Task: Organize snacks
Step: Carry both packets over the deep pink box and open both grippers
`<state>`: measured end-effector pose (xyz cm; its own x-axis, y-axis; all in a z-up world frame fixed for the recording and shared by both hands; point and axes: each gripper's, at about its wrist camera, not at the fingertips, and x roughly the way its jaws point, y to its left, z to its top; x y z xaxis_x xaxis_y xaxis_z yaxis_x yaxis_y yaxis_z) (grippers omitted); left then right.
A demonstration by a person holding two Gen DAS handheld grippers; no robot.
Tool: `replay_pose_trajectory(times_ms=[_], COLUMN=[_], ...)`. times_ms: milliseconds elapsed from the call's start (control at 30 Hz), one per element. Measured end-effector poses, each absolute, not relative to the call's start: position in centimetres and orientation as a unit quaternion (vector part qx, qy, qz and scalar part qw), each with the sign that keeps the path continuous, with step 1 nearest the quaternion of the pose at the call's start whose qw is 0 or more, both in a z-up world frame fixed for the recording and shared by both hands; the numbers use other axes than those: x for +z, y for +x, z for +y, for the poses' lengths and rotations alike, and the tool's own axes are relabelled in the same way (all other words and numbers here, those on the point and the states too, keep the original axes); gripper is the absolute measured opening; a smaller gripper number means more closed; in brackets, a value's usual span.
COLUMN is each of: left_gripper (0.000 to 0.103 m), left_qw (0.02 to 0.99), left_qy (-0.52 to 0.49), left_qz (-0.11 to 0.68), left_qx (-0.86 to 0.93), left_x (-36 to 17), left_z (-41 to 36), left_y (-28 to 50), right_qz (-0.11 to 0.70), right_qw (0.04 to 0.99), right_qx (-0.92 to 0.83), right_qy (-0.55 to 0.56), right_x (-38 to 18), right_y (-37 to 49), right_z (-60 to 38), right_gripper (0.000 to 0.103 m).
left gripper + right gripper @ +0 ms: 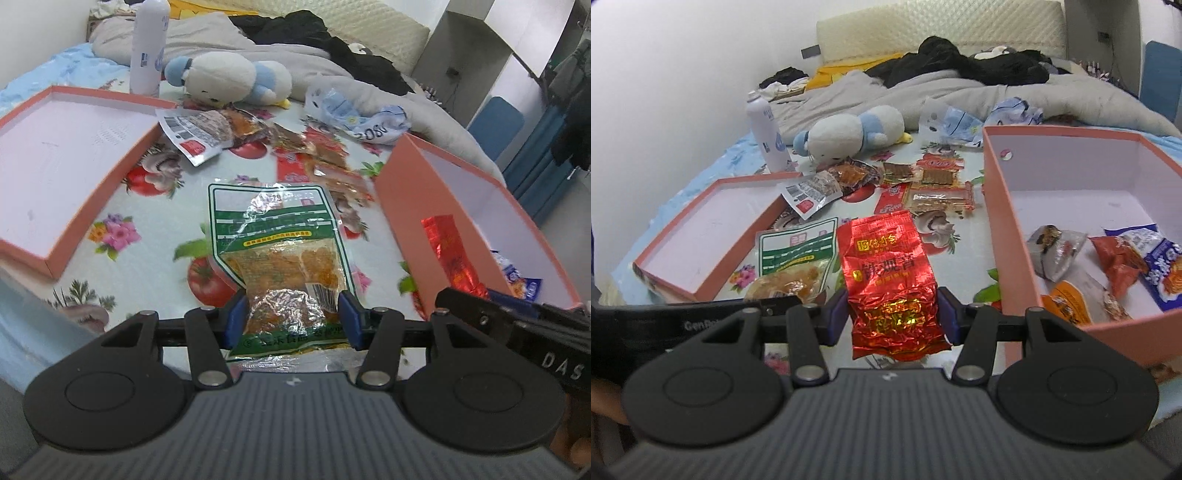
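Between lid (55,155) and pink box (1071,184): bare floral sheet (147,236). My left gripper (293,317) clamped on green-printed packet (280,240); my right gripper (893,317) clamped on red foil packet (886,273), just left of box wall

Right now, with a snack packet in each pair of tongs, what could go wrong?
1. The left tongs pinch the green snack bag only near one end, so the slippery plastic could slide out.
2. The right tongs hold the red foil packet close beside the left ones, so the two might collide heading for the pink box.
3. The box already holds several packets, so a careless drop may land on its wall.
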<state>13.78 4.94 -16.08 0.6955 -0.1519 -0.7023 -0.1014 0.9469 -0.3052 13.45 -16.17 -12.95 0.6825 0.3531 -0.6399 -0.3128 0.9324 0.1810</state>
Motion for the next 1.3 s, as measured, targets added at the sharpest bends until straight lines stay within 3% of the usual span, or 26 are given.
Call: replay_pose_trajectory(times_ms=[700, 1300], left_gripper=[0.057, 0.057], left_qw=[0.927, 0.92], left_qy=[-0.161, -0.124], left_qz=[0.332, 0.326], left_qx=[-0.072, -0.18], left_x=[-8.6, -6.3], left_z=[-0.4, -8.3], left_y=[8.0, 13.3], right_qz=[0.299, 0.267], right_qw=[0.941, 0.959], right_qx=[0.139, 0.05], right_qy=[0.072, 0.083], right_x=[-7.2, -6.1], right_y=[6.9, 8.3], right_z=[-22.8, -29.2], right_gripper=[0.054, 0.054])
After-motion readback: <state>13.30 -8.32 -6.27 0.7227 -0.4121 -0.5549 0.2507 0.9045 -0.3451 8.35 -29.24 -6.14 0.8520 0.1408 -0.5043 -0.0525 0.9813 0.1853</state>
